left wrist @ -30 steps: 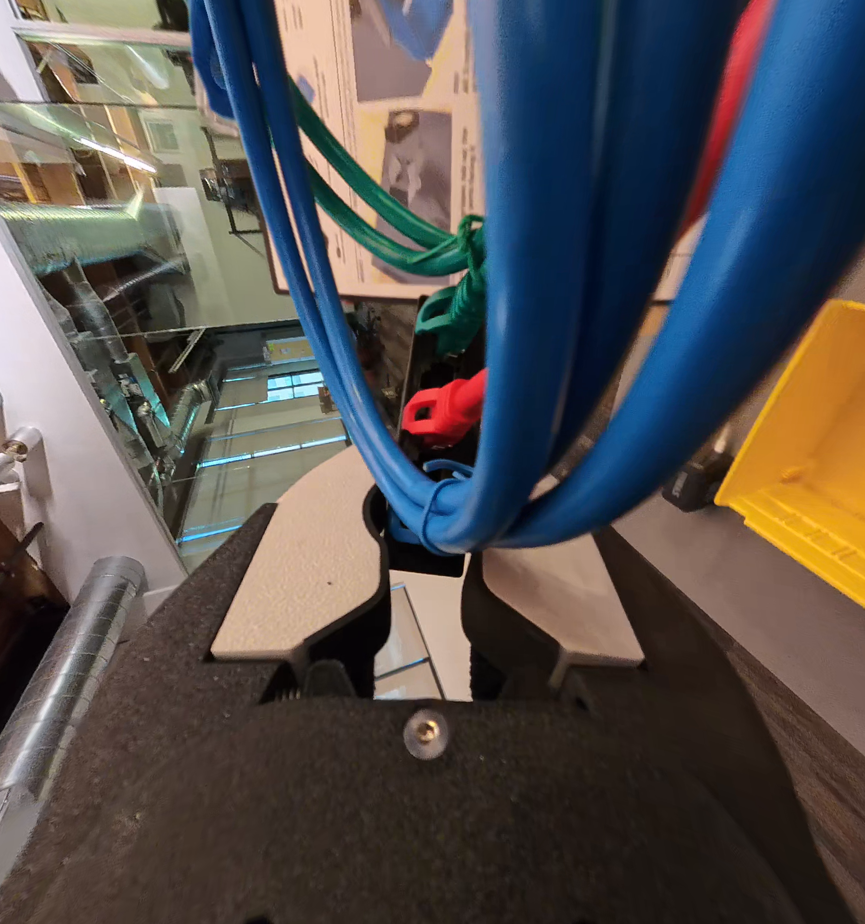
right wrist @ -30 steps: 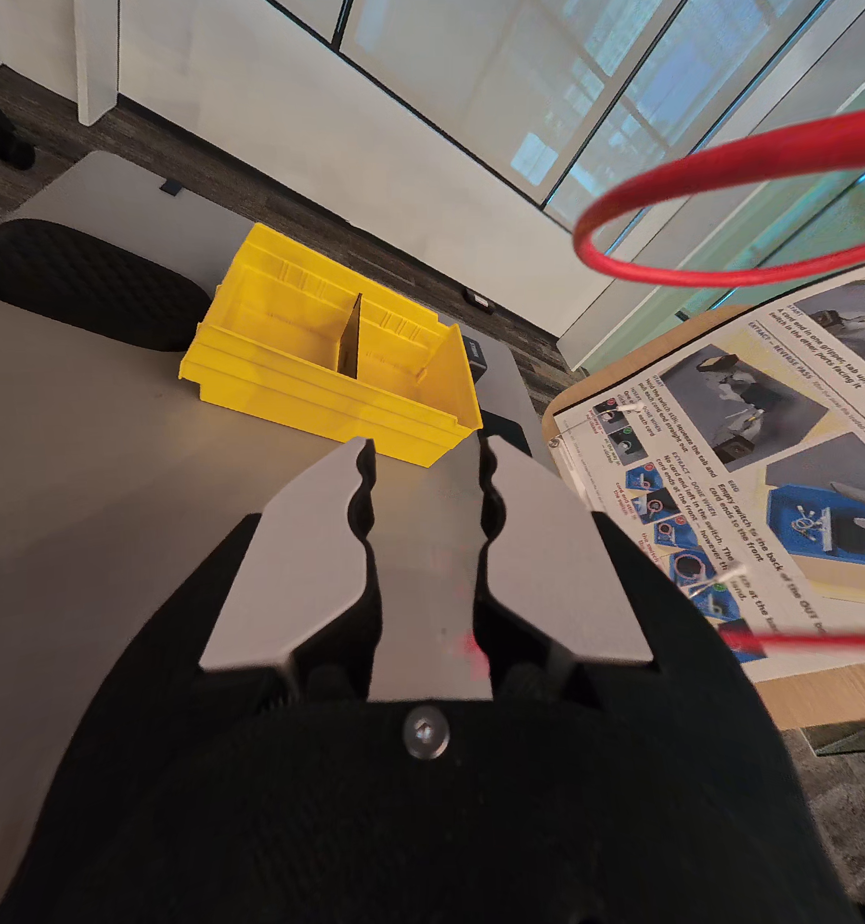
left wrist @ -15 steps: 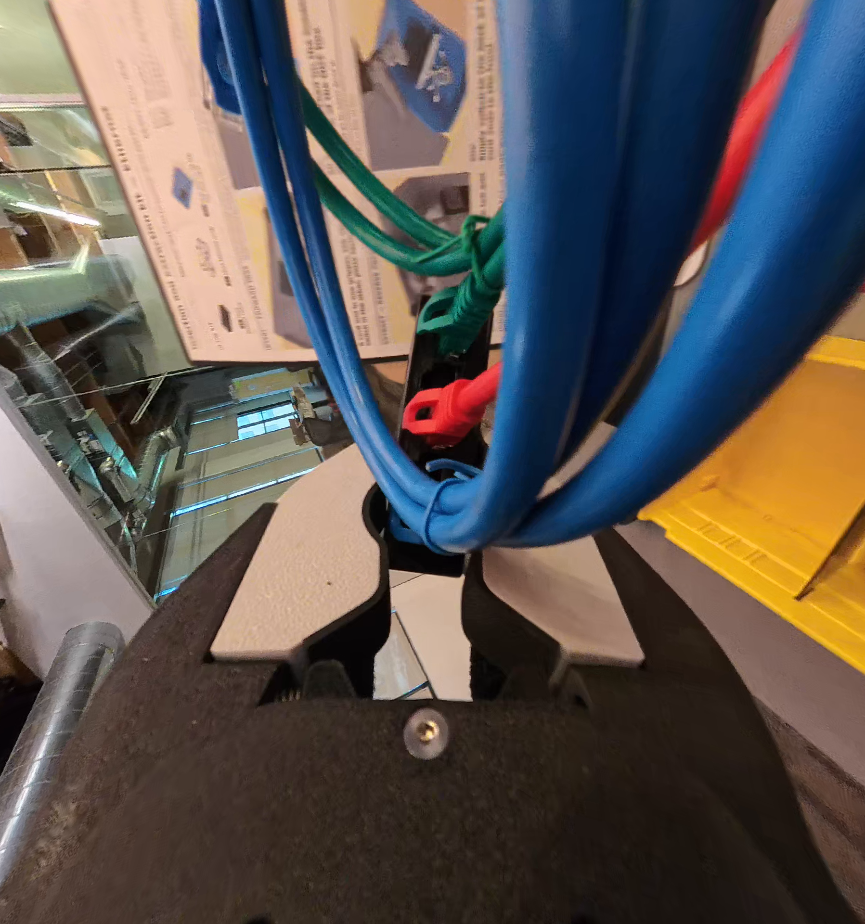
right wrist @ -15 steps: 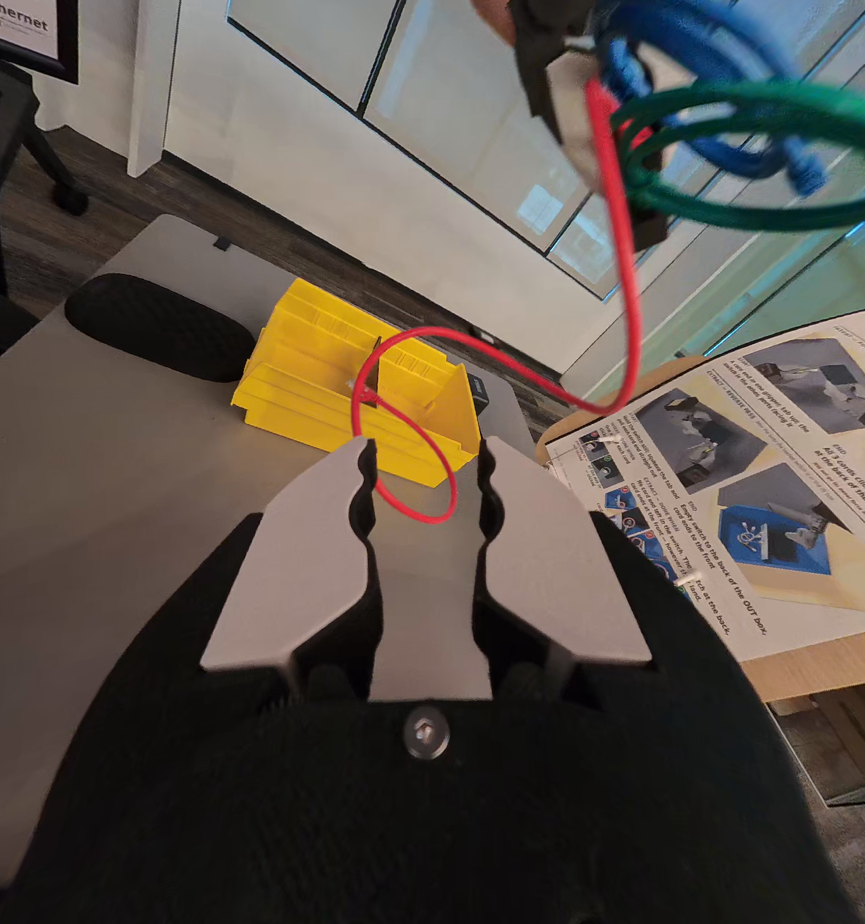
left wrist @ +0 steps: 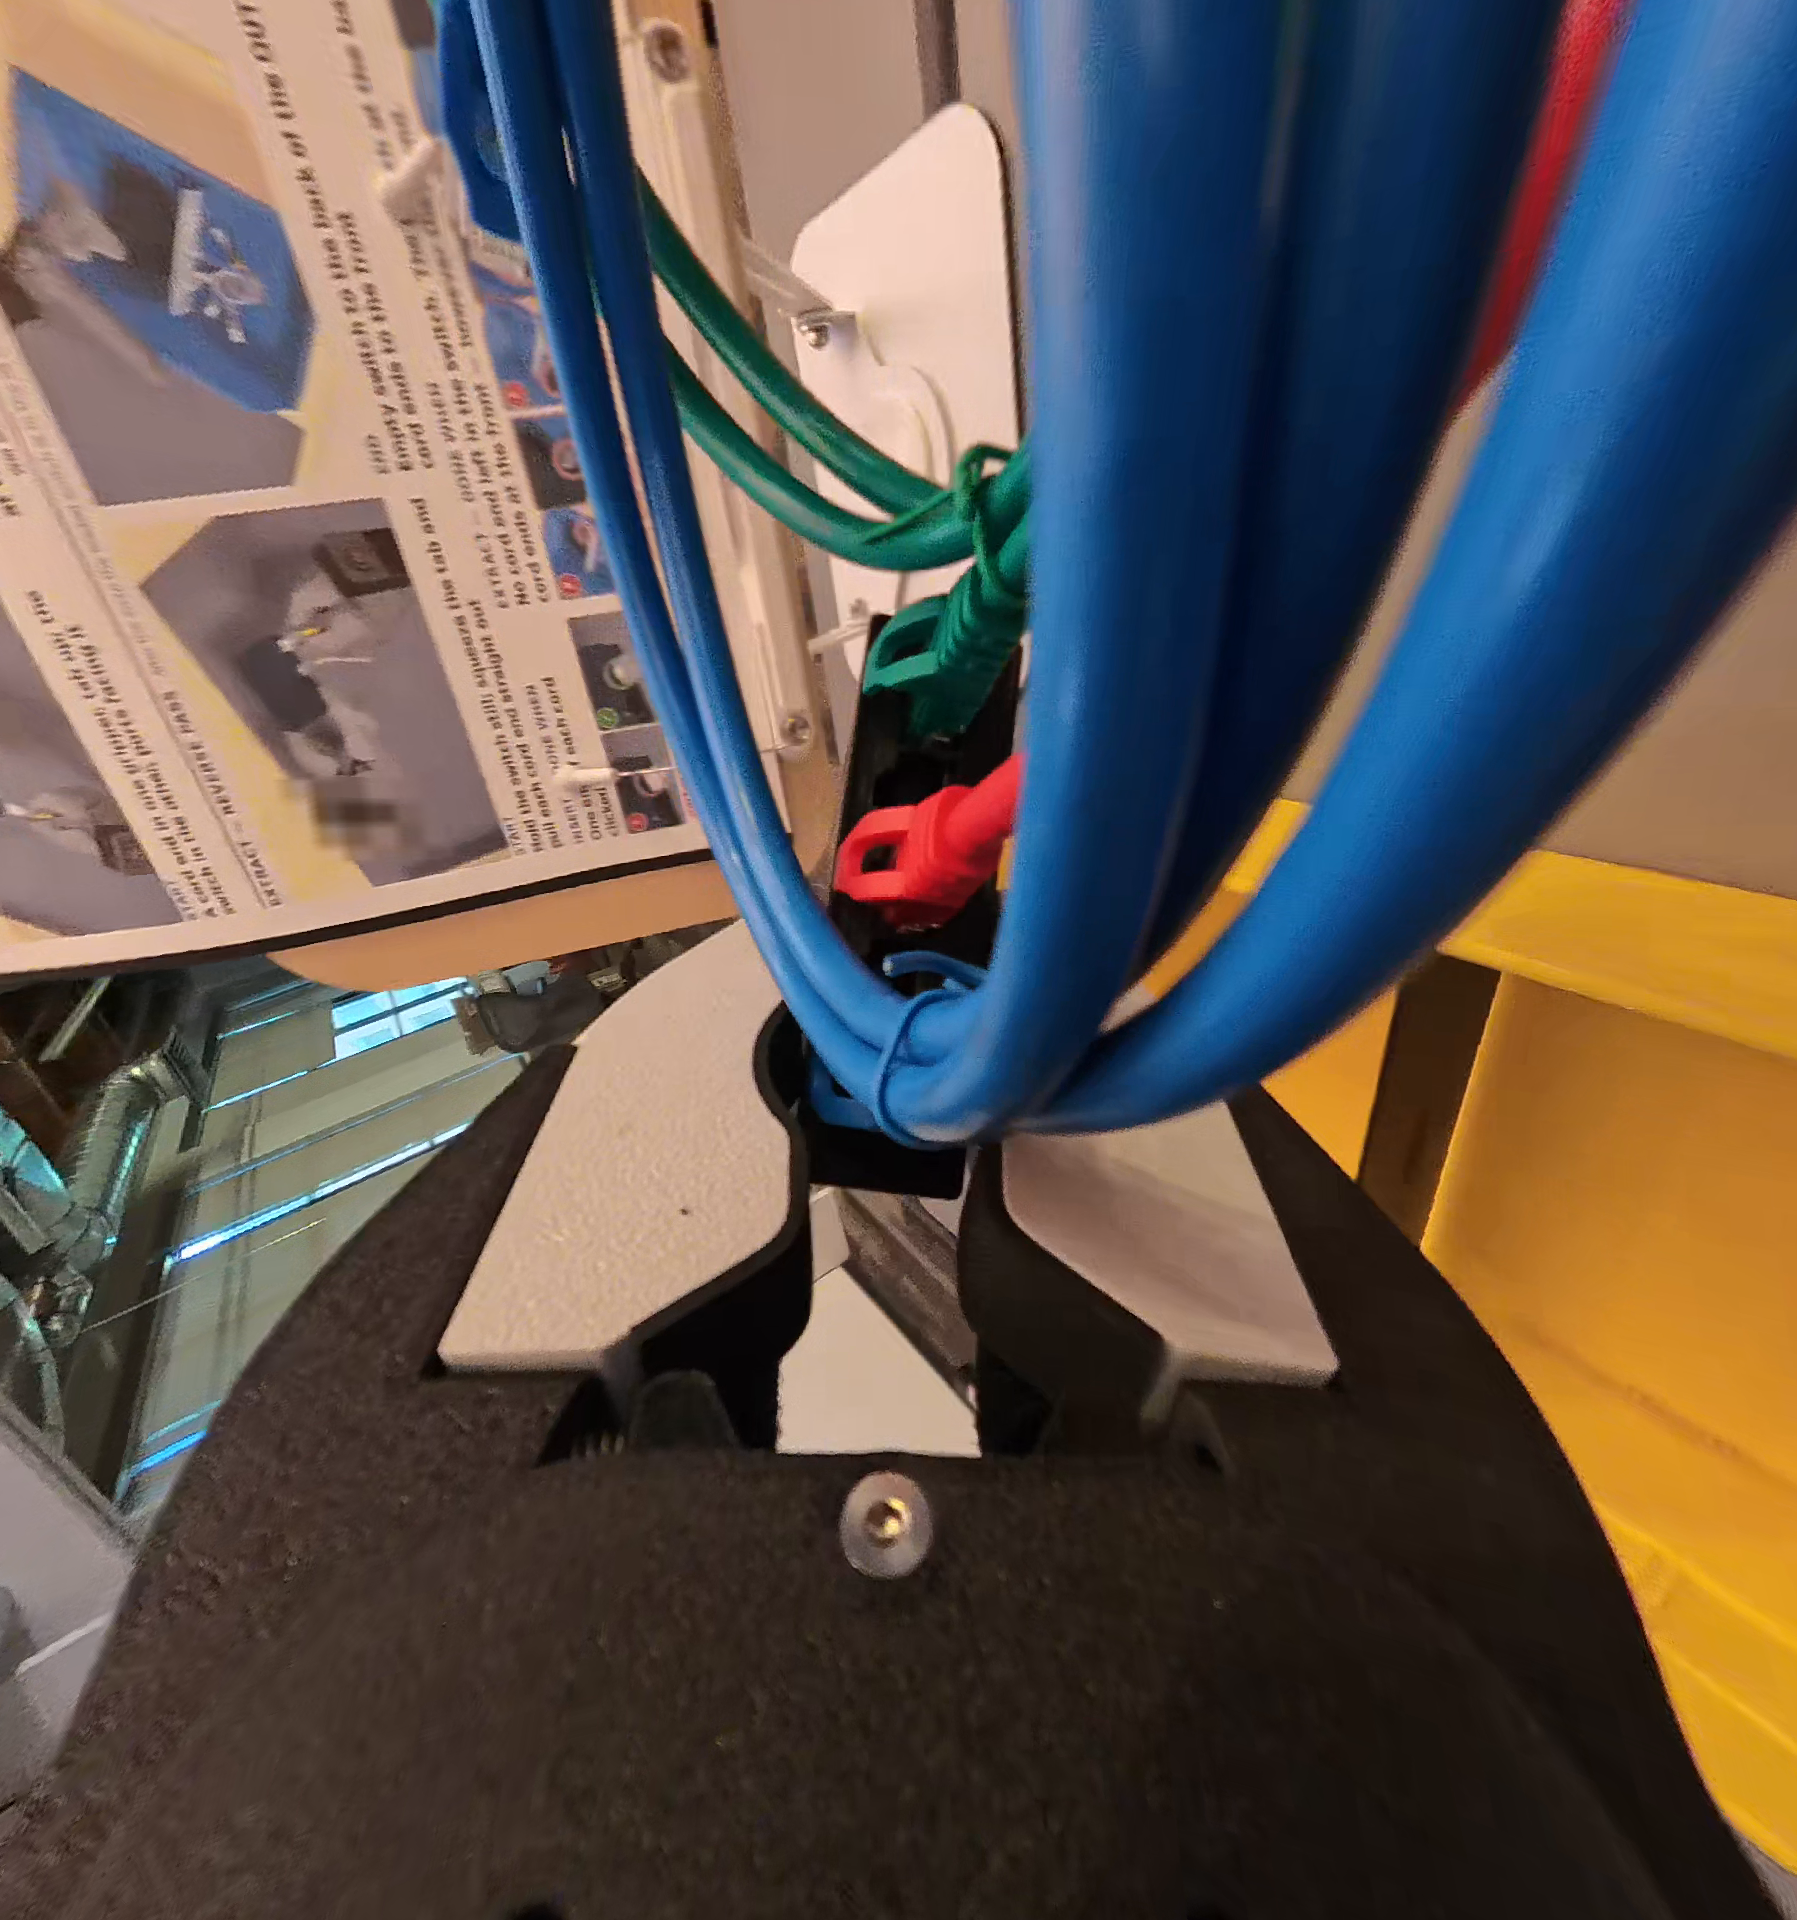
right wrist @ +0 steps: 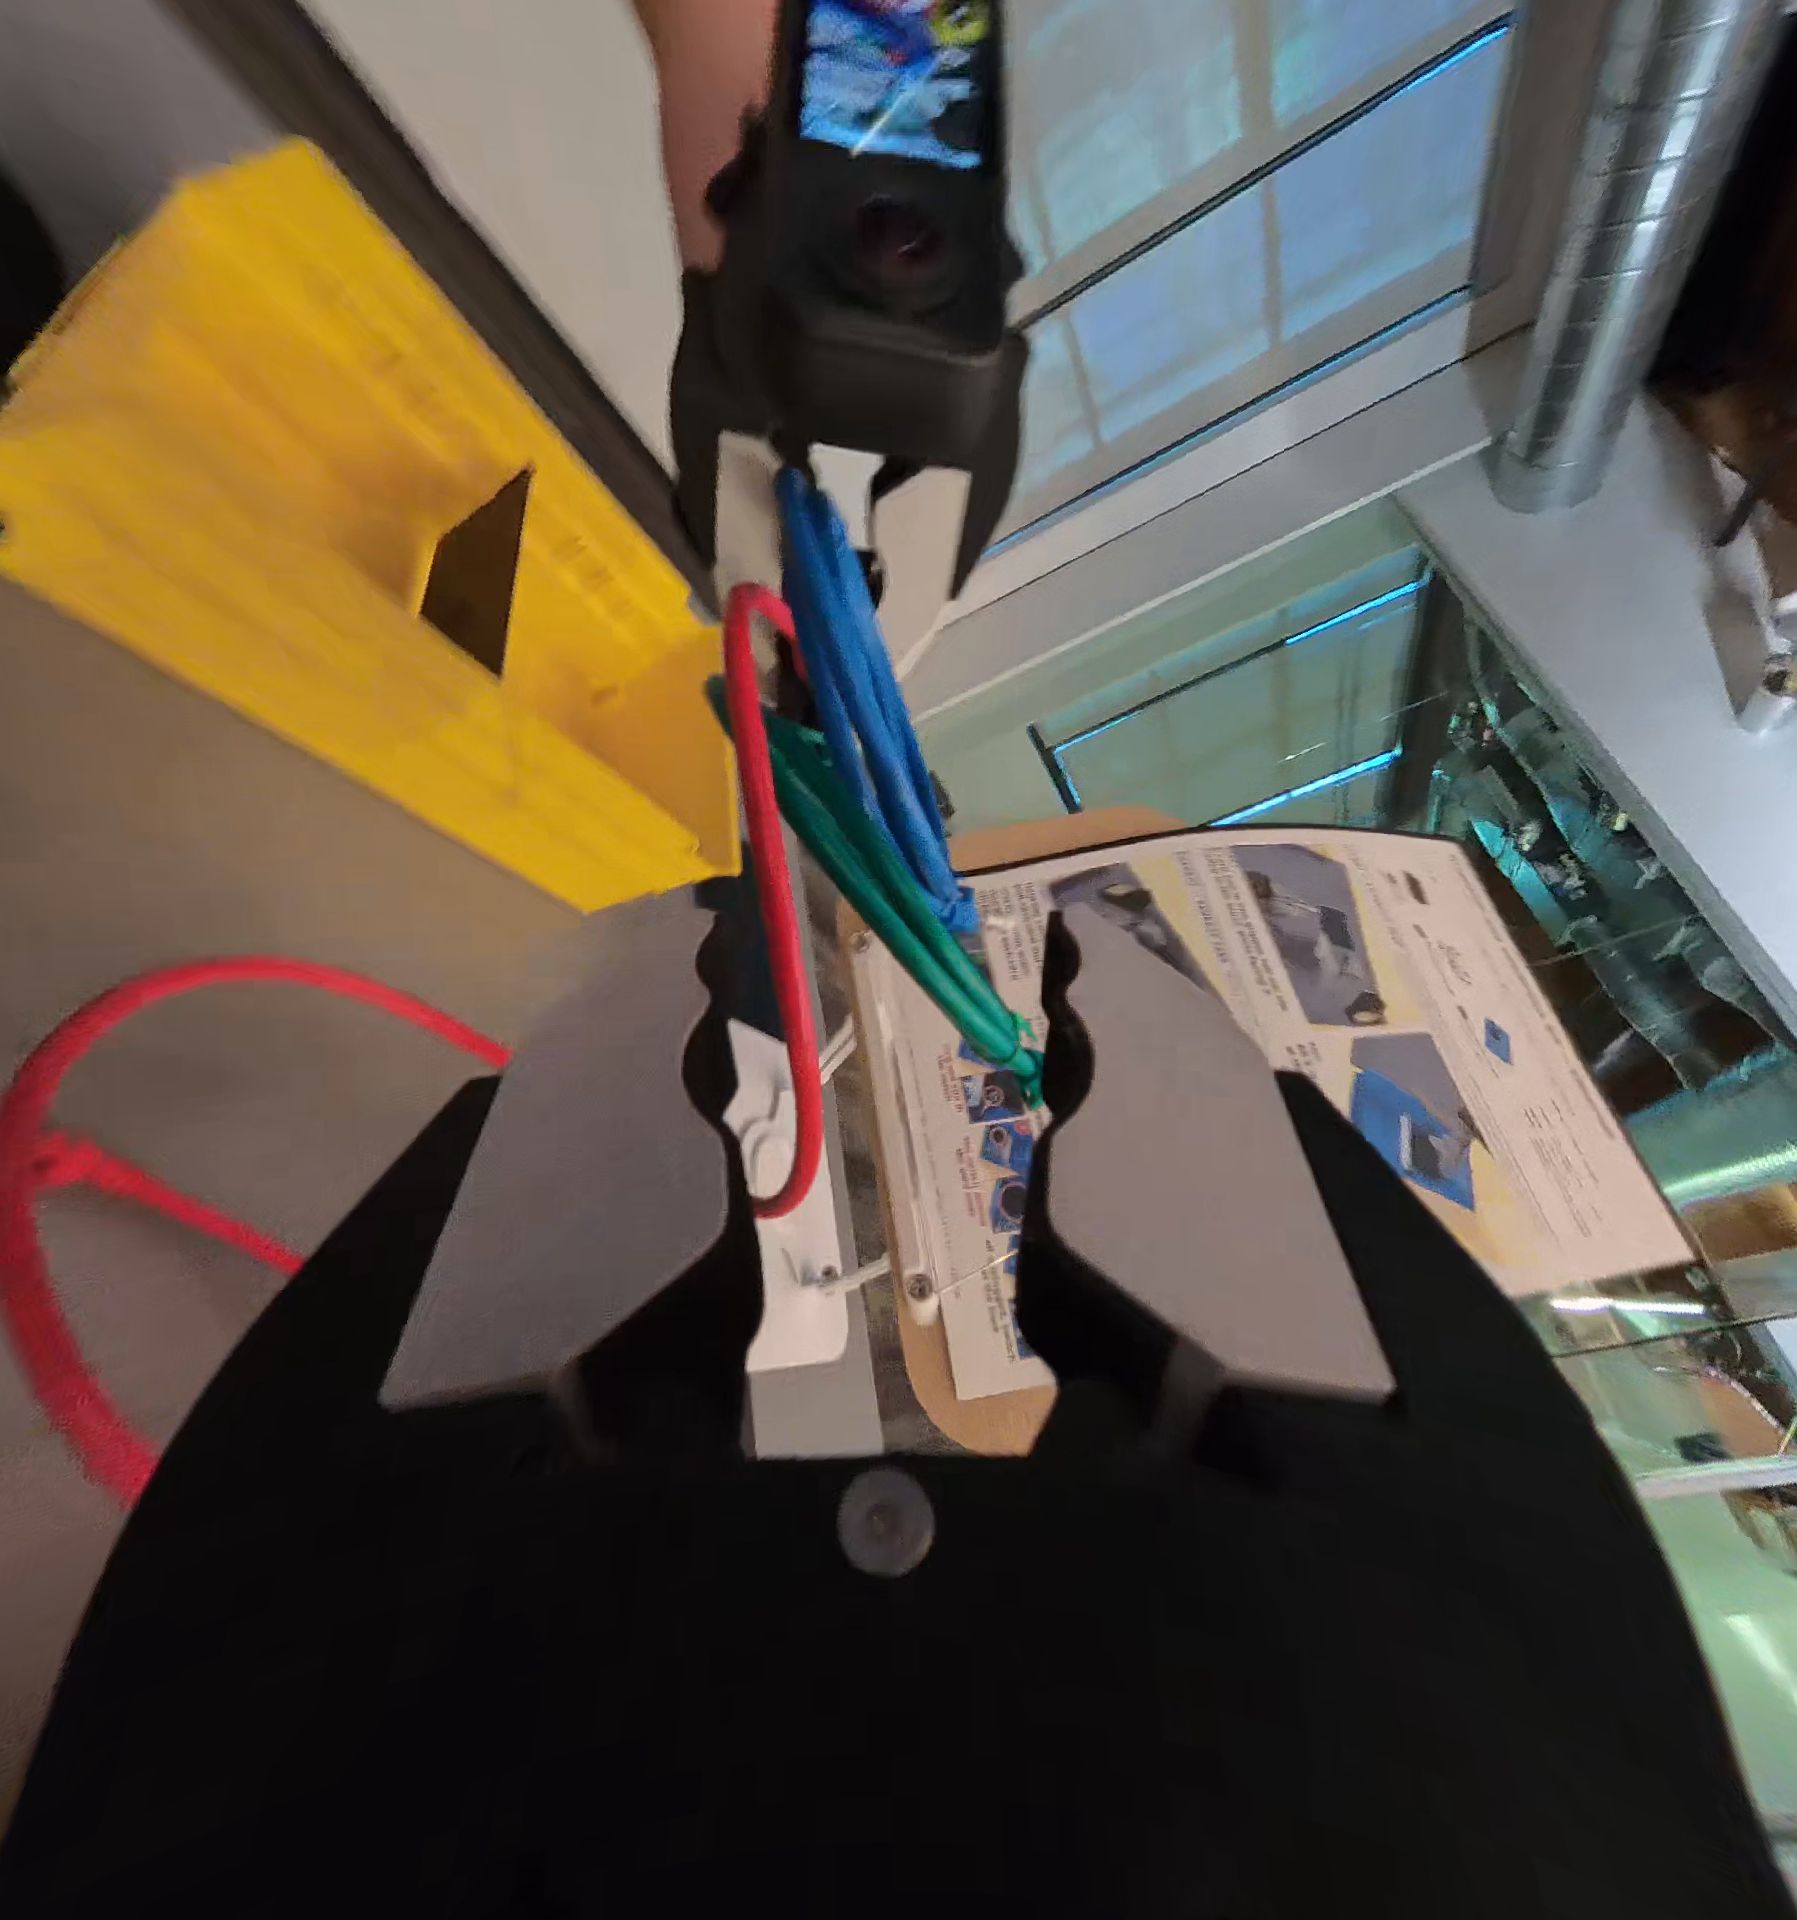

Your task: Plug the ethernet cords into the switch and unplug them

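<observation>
Here, a black network switch [left wrist: 930, 810] hangs clamped in the left gripper [left wrist: 878, 1101], cords plugged in.
Over the grey counter [right wrist: 198, 935] and yellow plastic bin [right wrist: 302, 582], springy blue [left wrist: 1164, 623], green [left wrist: 769, 416] and red [right wrist: 769, 883] cords loop; grip each by its stiff plug boot. The right gripper [right wrist: 878, 997] fingers stand apart, empty.
</observation>
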The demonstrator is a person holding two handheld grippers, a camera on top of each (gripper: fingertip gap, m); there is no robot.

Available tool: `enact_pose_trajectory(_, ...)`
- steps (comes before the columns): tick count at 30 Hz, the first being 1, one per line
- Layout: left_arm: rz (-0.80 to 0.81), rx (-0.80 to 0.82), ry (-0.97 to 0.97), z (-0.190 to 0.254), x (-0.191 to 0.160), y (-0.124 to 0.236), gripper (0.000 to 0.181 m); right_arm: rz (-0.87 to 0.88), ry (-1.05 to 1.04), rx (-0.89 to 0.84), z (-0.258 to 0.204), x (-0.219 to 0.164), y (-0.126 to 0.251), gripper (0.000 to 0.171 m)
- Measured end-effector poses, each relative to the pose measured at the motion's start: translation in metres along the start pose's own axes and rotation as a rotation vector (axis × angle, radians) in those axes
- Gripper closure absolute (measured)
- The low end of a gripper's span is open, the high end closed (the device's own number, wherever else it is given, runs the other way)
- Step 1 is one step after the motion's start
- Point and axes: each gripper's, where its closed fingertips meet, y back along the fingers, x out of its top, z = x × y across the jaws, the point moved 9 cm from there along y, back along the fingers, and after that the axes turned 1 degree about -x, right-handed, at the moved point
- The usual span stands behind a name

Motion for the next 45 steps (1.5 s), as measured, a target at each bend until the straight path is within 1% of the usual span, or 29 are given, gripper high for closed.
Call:
enact_pose_trajectory(3,-0.038,-0.010,-0.034,0.013,-0.001,-0.010,0.152,-0.034,0.042,0.087,-0.020,0.003,-0.020,0.105)
enact_pose_trajectory(4,-0.042,-0.023,-0.031,0.016,0.000,-0.013,0.152,-0.036,0.052,0.089,-0.025,0.005,-0.027,0.103)
enact_pose_trajectory(7,-0.019,-0.052,-0.016,0.023,0.004,-0.016,0.152,-0.114,0.132,0.095,-0.042,0.006,-0.047,0.104)
enact_pose_trajectory(9,0.009,-0.065,-0.017,0.026,0.009,-0.015,0.152,-0.227,0.215,0.059,-0.049,-0.001,-0.058,0.114)
enact_pose_trajectory(10,0.021,-0.067,-0.024,0.027,0.012,-0.014,0.151,-0.260,0.253,0.040,-0.051,-0.004,-0.061,0.126)
enact_pose_trajectory(11,0.022,-0.065,-0.039,0.029,0.014,-0.014,0.151,-0.262,0.276,0.028,-0.053,-0.006,-0.061,0.150)
enact_pose_trajectory(13,0.031,-0.052,-0.066,0.032,0.016,-0.015,0.151,-0.232,0.278,0.039,-0.054,-0.006,-0.060,0.154)
enact_pose_trajectory(15,0.067,-0.009,-0.041,0.032,0.015,-0.016,0.149,-0.247,0.290,0.024,-0.052,-0.004,-0.058,0.155)
enact_pose_trajectory(17,0.100,0.045,-0.015,0.030,0.015,-0.015,0.142,-0.260,0.300,0.011,-0.049,-0.002,-0.056,0.156)
enact_pose_trajectory(19,0.132,0.088,0.016,0.028,0.014,-0.013,0.126,-0.261,0.272,0.005,-0.046,0.000,-0.054,0.158)
enact_pose_trajectory(21,0.149,0.122,0.056,0.028,0.011,-0.012,0.116,-0.265,0.285,-0.012,-0.042,0.000,-0.050,0.160)
enact_pose_trajectory(23,0.140,0.156,0.121,0.027,0.001,-0.011,0.116,-0.280,0.310,-0.031,-0.038,0.000,-0.045,0.161)
enact_pose_trajectory(24,0.164,0.167,0.172,0.027,-0.004,-0.011,0.116,-0.287,0.315,-0.038,-0.036,0.000,-0.043,0.160)
enact_pose_trajectory(26,0.249,0.122,0.298,0.032,-0.014,-0.009,0.117,-0.291,0.318,-0.052,-0.031,0.001,-0.038,0.161)
enact_pose_trajectory(27,0.305,0.095,0.358,0.035,-0.017,-0.007,0.113,-0.290,0.320,-0.060,-0.028,0.001,-0.036,0.161)
enact_pose_trajectory(29,0.464,0.038,0.466,0.042,-0.018,-0.003,0.104,-0.277,0.336,-0.079,-0.024,0.003,-0.030,0.161)
enact_pose_trajectory(31,0.642,-0.056,0.561,0.047,-0.014,0.003,0.099,-0.253,0.356,-0.086,-0.021,0.006,-0.023,0.161)
enact_pose_trajectory(33,0.775,-0.117,0.632,0.048,-0.008,0.006,0.094,-0.219,0.353,-0.092,-0.018,0.011,-0.016,0.161)
enact_pose_trajectory(35,0.840,-0.104,0.655,0.047,-0.004,0.007,0.084,-0.174,0.365,-0.105,-0.016,0.016,-0.009,0.161)
enact_pose_trajectory(38,0.900,-0.086,0.624,0.050,0.003,0.006,0.090,-0.109,0.378,-0.118,-0.013,0.025,0.000,0.161)
enact_pose_trajectory(39,0.921,-0.083,0.614,0.052,0.004,0.006,0.095,-0.092,0.378,-0.113,-0.013,0.027,0.003,0.161)
enact_pose_trajectory(42,1.008,-0.040,0.557,0.056,0.003,0.012,0.124,-0.041,0.387,-0.087,-0.013,0.033,0.011,0.161)
enact_pose_trajectory(45,1.036,-0.051,0.475,0.064,0.004,0.019,0.134,-0.006,0.387,-0.061,-0.012,0.037,0.018,0.161)
